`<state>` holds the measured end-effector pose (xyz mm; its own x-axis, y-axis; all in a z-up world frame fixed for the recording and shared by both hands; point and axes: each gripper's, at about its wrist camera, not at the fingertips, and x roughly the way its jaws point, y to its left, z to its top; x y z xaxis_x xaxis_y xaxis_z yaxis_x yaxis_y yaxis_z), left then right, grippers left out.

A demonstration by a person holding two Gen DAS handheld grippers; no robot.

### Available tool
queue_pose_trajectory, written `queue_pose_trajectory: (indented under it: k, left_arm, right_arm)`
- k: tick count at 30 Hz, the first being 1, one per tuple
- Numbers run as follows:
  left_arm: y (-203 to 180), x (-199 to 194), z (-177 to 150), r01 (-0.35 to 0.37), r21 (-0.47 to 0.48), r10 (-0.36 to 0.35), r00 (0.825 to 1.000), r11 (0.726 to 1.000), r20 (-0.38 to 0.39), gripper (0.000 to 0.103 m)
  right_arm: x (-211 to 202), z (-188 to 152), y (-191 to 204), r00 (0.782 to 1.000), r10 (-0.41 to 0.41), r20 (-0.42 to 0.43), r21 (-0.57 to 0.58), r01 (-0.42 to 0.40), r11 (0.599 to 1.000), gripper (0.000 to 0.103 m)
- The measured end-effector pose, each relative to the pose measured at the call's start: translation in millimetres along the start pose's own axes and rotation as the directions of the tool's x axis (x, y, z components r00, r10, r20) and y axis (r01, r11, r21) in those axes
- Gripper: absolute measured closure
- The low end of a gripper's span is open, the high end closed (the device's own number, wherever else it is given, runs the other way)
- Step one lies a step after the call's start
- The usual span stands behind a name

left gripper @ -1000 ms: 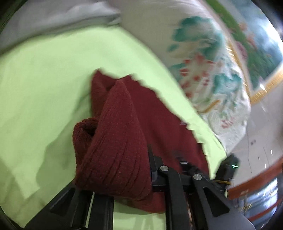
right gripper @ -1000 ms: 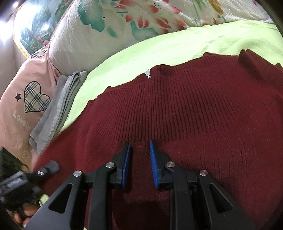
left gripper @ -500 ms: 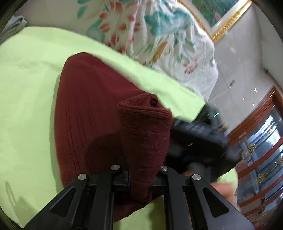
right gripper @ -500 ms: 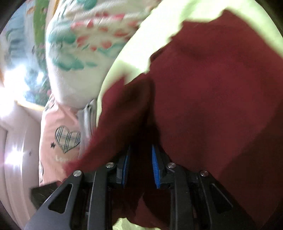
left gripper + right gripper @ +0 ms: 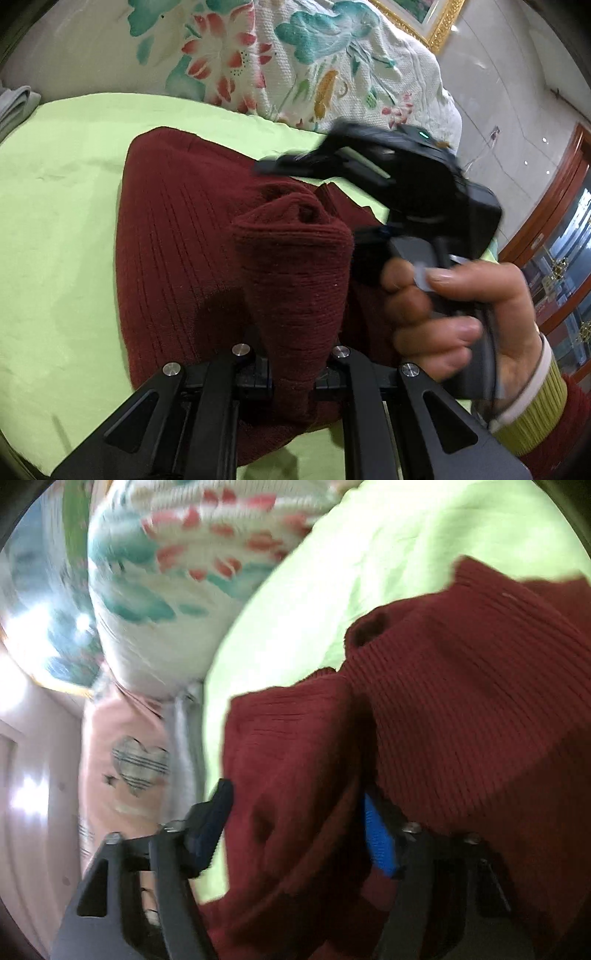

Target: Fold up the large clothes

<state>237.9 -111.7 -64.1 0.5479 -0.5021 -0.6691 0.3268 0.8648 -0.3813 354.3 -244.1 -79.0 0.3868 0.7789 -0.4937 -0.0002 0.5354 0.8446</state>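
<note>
The left hand-held gripper (image 5: 293,373) is clamped on a bunched sleeve of the dark red sweater (image 5: 177,236), which lies on the green sheet (image 5: 59,221); lay it flat across the body. The right hand-held gripper (image 5: 295,834) stands wide around loose fabric; lift it clear without dragging

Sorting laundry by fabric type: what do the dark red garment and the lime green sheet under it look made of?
The dark red garment looks like a ribbed knit, perhaps wool or acrylic: parallel ridges, a matte fuzzy surface, thick soft folds where the left gripper pinches it. The lime green sheet looks like a thin smooth woven cloth, possibly cotton: flat, matte, faintly creased.
</note>
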Motion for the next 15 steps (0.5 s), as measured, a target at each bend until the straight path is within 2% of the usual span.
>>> queue_pose_trajectory:
  k: [1,3,5,9,12,15]
  left_arm:
    - [1,-1,0,0.003,0.000,-0.003,1.000,1.000,0.000,0.093]
    - [1,-4,-1,0.004,0.004,-0.004,1.000,1.000,-0.002,0.093]
    - [-4,-8,3,0.018,0.009,-0.018,1.000,1.000,0.002,0.093]
    - [-30,-16,18,0.074,0.058,-0.075,0.997,0.996,0.024,0.092]
    - [-57,-4,24,0.108,0.095,-0.108,0.994,0.990,0.003,0.092]
    - [-76,27,19,0.128,0.109,-0.123,0.991,0.986,-0.053,0.092]
  right_arm:
    - [6,4,4,1.000,-0.019,-0.013,-0.016,0.019,1.000,0.075]
    - [11,8,8,0.999,-0.010,-0.032,-0.027,0.009,1.000,0.085]
    - [1,10,17,1.000,-0.001,-0.014,-0.074,0.000,0.997,0.087]
    - [-42,14,38,0.995,0.076,0.058,-0.156,-0.066,0.986,0.087]
    - [-76,18,40,0.993,0.031,0.116,-0.229,-0.004,0.973,0.087]
    - [-90,20,14,0.987,-0.062,0.146,-0.210,0.093,0.973,0.087]
